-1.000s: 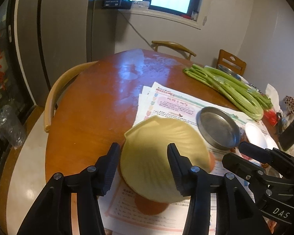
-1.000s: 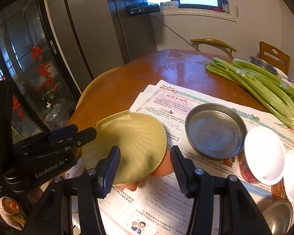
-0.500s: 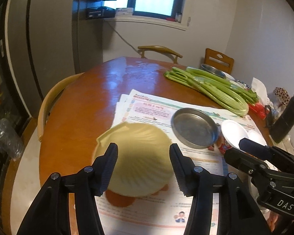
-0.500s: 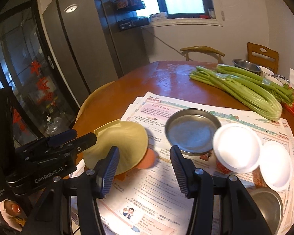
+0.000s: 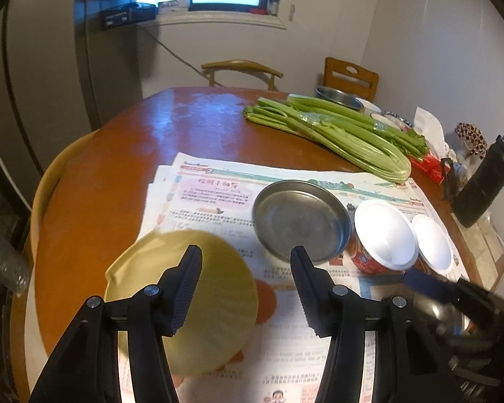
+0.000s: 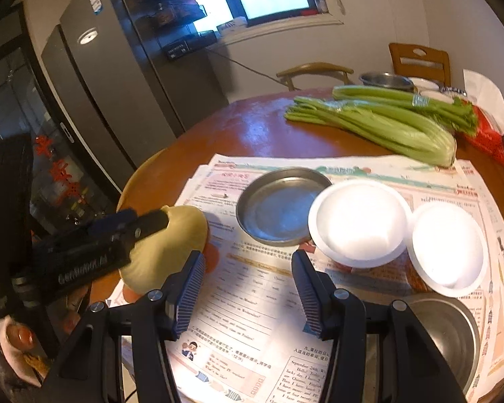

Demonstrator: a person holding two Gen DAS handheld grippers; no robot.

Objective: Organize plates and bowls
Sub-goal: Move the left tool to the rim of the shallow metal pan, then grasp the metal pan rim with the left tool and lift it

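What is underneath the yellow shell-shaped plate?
An orange dish's edge peeks out under the yellow shell-shaped plate, lying on the printed newspaper sheets. The rest of what it covers is hidden.

Celery bunch (image 5: 332, 131) on far counter (image 5: 117, 168). Newspapers (image 6: 252, 302) spread across near side. Black flask (image 5: 484, 181) at right edge. Wooden chairs (image 5: 242, 70) behind.

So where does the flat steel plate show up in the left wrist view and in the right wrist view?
Left wrist: the steel plate sits just right of centre, on the newspaper, above the right finger of the left tool.
Right wrist: the plate is at centre, above the right tool.
Shared landmark: the larger white bowl sits directly right of the plate in both.
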